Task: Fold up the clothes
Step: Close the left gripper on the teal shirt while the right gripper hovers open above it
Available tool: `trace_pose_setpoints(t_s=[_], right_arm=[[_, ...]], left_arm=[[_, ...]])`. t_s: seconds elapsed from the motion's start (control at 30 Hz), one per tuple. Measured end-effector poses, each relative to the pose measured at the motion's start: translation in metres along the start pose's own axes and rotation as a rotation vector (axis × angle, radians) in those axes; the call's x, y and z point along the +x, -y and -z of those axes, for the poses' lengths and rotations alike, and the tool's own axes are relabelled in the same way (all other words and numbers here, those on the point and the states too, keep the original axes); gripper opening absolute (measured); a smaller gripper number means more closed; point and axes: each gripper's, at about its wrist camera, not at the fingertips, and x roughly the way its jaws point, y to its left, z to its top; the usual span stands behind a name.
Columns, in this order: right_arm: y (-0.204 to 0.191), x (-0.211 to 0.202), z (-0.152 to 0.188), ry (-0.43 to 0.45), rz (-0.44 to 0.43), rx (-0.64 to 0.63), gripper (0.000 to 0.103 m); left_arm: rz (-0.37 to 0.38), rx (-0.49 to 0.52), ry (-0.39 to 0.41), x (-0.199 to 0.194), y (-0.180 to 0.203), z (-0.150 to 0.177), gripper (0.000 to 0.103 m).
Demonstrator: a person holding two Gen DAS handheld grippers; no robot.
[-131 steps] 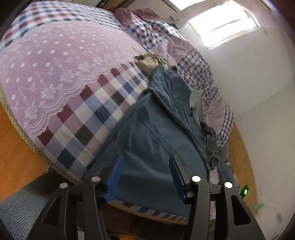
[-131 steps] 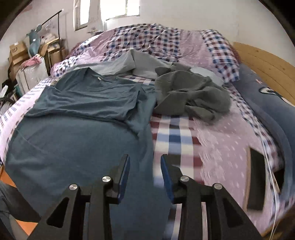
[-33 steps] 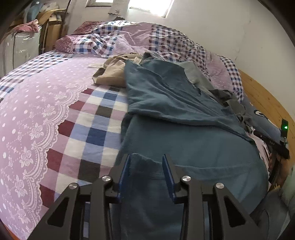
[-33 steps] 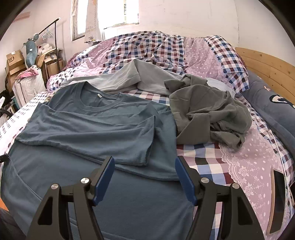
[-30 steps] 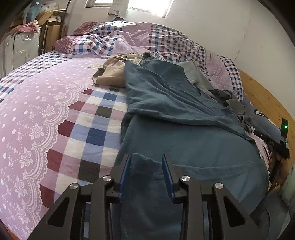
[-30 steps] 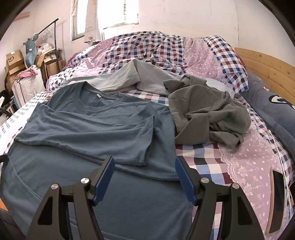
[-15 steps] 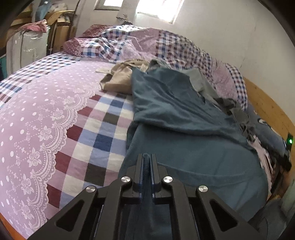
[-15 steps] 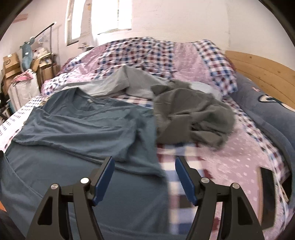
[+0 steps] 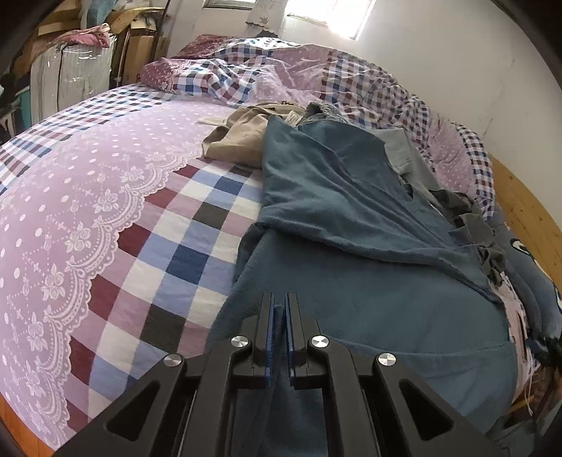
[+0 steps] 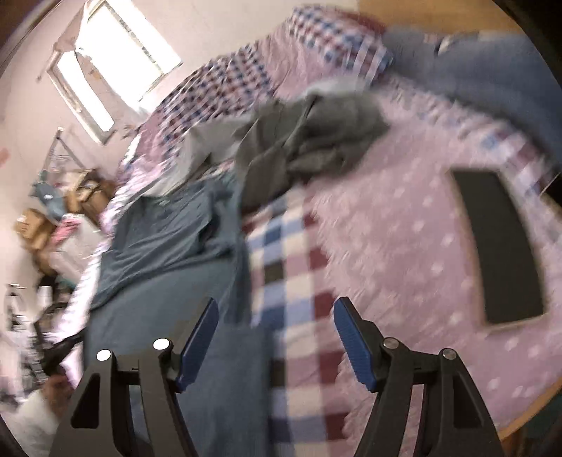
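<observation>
Two tongs: left tongs (image 9: 278,316) — level, clamped on the blue shirt (image 9: 351,218) hem at the bed (image 9: 105,197) edge; right tongs (image 10: 275,337) — tilted, gaping, empty, above the shirt's side.

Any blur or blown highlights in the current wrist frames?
Left wrist: sharp; window clipped white; left gripper shut on blue T-shirt. Right wrist: heavy motion blur on the grey garment and bedspread; open right gripper stays crisp.

bed: blue cotton T-shirt (image 9: 351,218) spread on checked purple bedspread (image 9: 105,218)
behind shirt: crumpled beige garment (image 9: 242,140)
right of shirt: heaped grey garment (image 10: 309,140)
</observation>
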Motion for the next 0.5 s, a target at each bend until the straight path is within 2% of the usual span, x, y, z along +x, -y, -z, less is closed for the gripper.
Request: trace_pose_setpoints(t_s=[0.07,0.2,0.33,0.5], right_arm=[[0.001,0.008,0.005,-0.056,-0.024,-0.007,0.072],[-0.005,0.028,0.013,-0.145,0.012,-0.069,0.073],[-0.017,0.043,0.014,-0.161,0.034,-0.141,0.074],[-0.016,0.05,0.009,-0.189,-0.058,-0.143,0.074]], left_arm=[[-0.006,-0.01,0.004,0.0,0.001,-0.001,0.005],[-0.014,-0.024,0.005,0.0,0.0,-0.001,0.005],[-0.02,-0.027,0.006,-0.001,-0.001,0.0,0.005],[0.01,-0.063,0.01,-0.003,-0.009,0.0,0.005]])
